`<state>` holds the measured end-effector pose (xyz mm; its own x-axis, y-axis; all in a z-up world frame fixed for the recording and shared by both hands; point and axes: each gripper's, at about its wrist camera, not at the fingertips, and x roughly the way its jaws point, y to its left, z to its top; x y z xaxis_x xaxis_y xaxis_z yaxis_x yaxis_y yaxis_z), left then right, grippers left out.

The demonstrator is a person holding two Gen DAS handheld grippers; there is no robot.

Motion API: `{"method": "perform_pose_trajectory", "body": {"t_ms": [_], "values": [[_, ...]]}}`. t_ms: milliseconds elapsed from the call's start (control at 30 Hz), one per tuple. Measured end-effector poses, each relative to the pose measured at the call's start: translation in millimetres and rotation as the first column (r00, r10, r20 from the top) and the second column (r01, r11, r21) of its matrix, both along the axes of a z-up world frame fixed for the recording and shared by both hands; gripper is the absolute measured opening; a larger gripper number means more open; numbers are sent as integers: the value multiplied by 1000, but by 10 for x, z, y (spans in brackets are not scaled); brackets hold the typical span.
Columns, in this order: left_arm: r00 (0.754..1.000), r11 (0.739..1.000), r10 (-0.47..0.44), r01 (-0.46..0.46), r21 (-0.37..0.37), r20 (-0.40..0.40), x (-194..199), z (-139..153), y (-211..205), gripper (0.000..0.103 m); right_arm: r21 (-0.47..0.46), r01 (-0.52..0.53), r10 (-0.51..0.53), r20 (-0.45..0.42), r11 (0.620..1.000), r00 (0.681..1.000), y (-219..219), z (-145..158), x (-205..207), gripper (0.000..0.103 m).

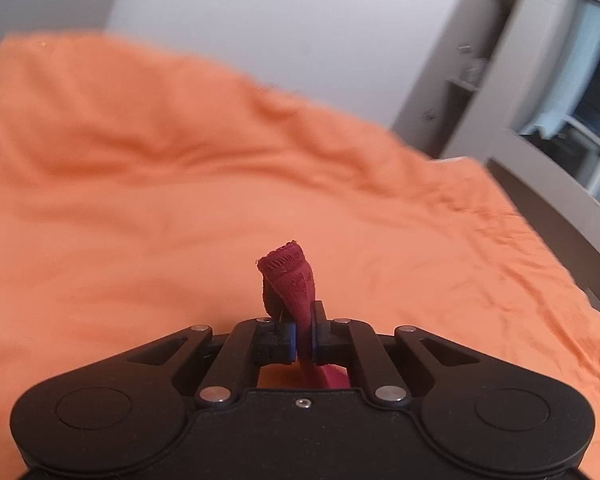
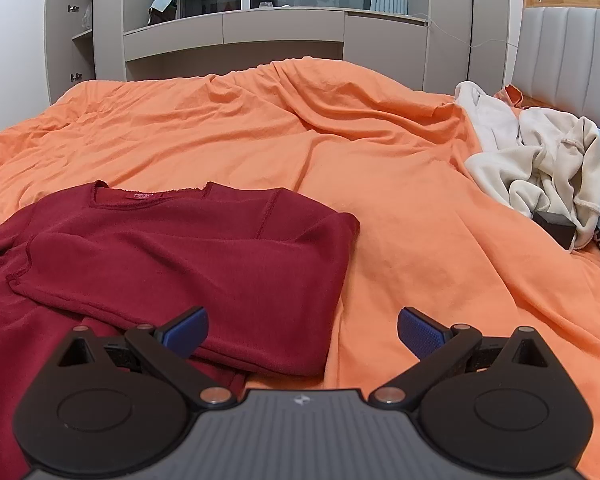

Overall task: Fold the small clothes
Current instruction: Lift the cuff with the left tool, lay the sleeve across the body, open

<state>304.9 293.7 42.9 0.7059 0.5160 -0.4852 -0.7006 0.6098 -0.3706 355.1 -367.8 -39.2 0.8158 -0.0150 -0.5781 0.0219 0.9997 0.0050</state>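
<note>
left tool point(image 1: 304, 336): clamped on red garment point(image 1: 290, 284) edge
right tool point(image 2: 302, 330): wide, empty, garment spread ahead
bed point(image 2: 400, 184): orange sheet; grey cabinets point(image 2: 236, 36) behind

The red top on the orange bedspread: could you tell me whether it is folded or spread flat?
Partly folded: the red top has one layer doubled over its body.

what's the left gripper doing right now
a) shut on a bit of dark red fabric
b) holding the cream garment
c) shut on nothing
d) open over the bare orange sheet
a: the left gripper has its blue pads pressed together on a strip of dark red fabric that sticks up between them.
</note>
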Motion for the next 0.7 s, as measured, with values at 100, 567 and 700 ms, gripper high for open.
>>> {"method": "perform_pose_trajectory", "body": {"t_ms": [100, 567, 700], "values": [[996, 993, -75, 71, 99, 43, 109, 279, -302, 6, 0, 0, 0, 5, 1000, 1000, -1, 5, 7, 103], [811, 790, -577, 521, 323, 102, 711, 868, -2525, 6, -7, 49, -49, 40, 999, 998, -135, 130, -28, 103], [725, 692, -687, 636, 342, 41, 839, 679, -3130, 6, 12, 77, -78, 50, 997, 996, -248, 180, -30, 103]]}}
